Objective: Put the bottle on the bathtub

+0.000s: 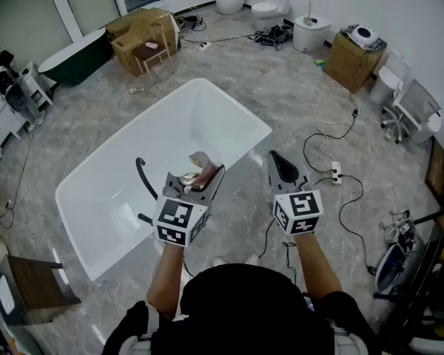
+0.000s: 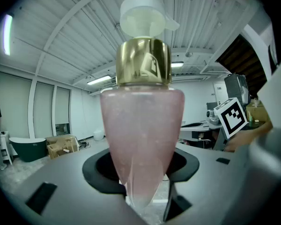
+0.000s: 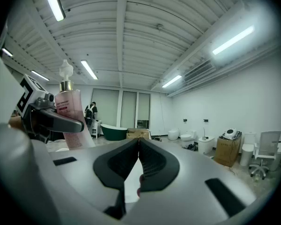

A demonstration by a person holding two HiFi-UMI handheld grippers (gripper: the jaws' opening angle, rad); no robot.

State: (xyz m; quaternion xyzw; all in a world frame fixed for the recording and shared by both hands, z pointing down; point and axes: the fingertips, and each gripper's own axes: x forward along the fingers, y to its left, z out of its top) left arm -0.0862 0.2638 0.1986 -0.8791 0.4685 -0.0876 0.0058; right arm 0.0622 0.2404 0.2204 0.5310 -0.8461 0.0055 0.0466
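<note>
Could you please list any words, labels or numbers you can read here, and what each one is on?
Label on the bottle: printed lines, too small and blurred to read.
Marker cubes: black-and-white square patterns, no words.
Nothing else is legible.

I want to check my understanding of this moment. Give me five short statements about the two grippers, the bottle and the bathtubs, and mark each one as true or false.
1. The left gripper is shut on the pink bottle. True.
2. The right gripper holds a second bottle. False: its jaws are together with nothing between them.
3. The bottle already stands on the rim of the white bathtub. False: it is in the left gripper's jaws, not set down.
4. The bottle has a gold collar under a white pump. True.
5. A dark green bathtub stands farther off in the room. True.
</note>
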